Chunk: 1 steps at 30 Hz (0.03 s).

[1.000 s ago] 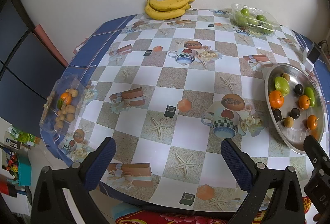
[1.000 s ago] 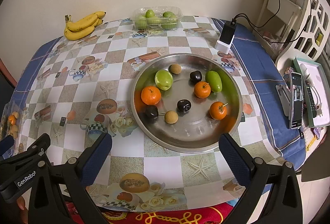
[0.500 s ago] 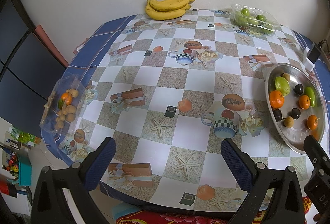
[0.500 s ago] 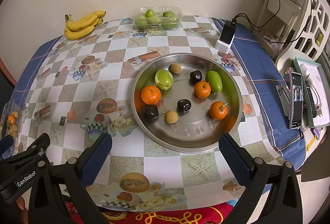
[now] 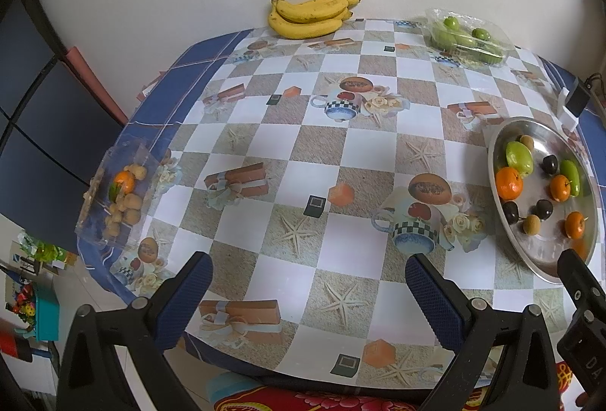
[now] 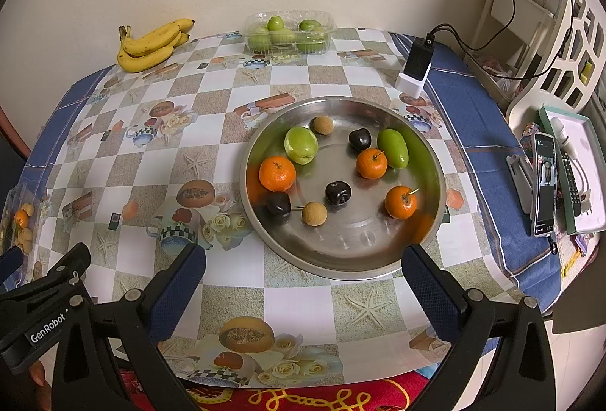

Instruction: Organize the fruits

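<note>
A round steel tray (image 6: 341, 259) (image 5: 538, 259) on the table holds three oranges (image 6: 277, 173), two green fruits (image 6: 300, 144), three dark plums (image 6: 338, 192) and two small tan fruits (image 6: 314, 213). My right gripper (image 6: 303, 282) is open and empty, above the table's front edge just short of the tray. My left gripper (image 5: 308, 291) is open and empty, over the front edge left of the tray. A clear box (image 5: 117, 195) with an orange and tan fruits stands at the left edge.
A banana bunch (image 5: 308, 15) (image 6: 151, 45) and a clear punnet of green fruits (image 5: 467, 36) (image 6: 289, 32) lie at the back by the wall. A black charger on a white block (image 6: 414, 64) stands behind the tray. A phone (image 6: 544, 183) and a box lie at the far right.
</note>
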Motion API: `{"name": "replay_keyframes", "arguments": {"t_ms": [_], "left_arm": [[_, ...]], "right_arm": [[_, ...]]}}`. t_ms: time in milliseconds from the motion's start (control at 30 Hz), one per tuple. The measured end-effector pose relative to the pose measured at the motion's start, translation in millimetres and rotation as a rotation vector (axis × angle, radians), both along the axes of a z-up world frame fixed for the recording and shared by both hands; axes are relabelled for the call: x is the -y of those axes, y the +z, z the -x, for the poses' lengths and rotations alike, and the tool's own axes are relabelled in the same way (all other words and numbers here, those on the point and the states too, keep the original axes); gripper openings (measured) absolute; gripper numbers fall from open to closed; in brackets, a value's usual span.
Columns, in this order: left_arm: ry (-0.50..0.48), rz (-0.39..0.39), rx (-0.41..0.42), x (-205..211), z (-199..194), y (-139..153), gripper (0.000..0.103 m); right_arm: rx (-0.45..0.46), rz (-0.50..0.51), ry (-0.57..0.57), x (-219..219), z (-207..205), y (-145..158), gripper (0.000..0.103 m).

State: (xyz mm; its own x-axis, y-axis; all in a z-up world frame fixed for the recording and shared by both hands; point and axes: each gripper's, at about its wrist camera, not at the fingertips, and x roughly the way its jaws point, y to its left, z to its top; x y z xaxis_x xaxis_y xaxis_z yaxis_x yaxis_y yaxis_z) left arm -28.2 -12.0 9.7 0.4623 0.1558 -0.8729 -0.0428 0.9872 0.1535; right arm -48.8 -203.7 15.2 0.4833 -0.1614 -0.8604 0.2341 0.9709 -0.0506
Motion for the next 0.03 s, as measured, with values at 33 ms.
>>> {"name": "replay_keyframes", "arguments": {"t_ms": [33], "left_arm": [[-0.002,0.002,0.0,-0.7,-0.2,0.1,0.103]], "right_arm": [[0.0,0.0,0.001,0.7,0.4,0.0,0.103]]}}
